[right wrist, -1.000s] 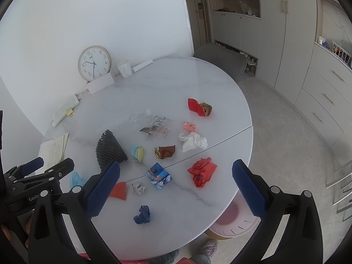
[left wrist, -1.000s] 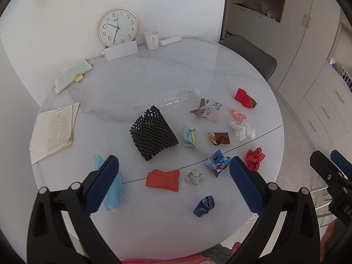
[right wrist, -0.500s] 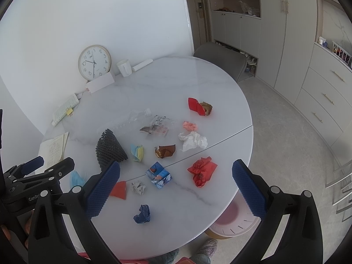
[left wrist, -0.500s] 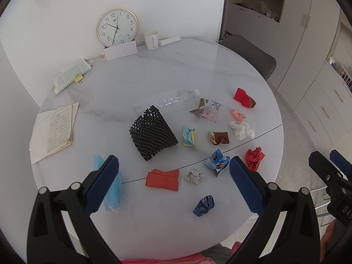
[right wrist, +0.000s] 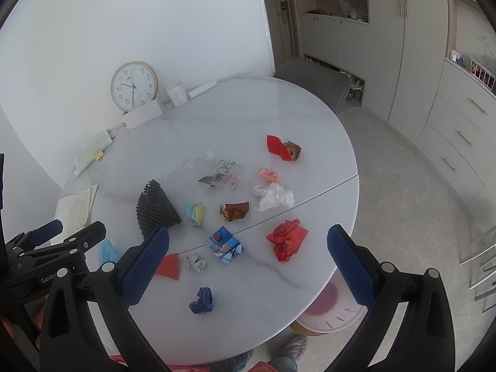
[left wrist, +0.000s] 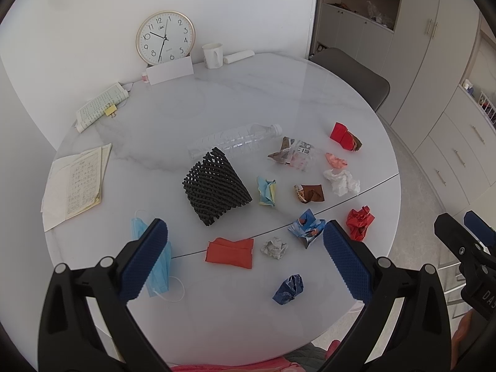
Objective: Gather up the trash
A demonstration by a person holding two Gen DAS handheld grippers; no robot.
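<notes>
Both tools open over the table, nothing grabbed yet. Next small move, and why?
Probably lower the right tool toward the dark blue crumpled wad. It lies alone near the table's front edge, closest to that tool, with bare marble around it, and both the right and the left tool are open and hold nothing.

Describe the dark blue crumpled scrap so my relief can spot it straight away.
Start at the round white marble table and come to its near edge, closest to the claws. The dark blue crumpled paper wad lies alone there, nearer than the flat orange-red folded wrapper and small grey paper ball. It is the only solid navy piece.
</notes>
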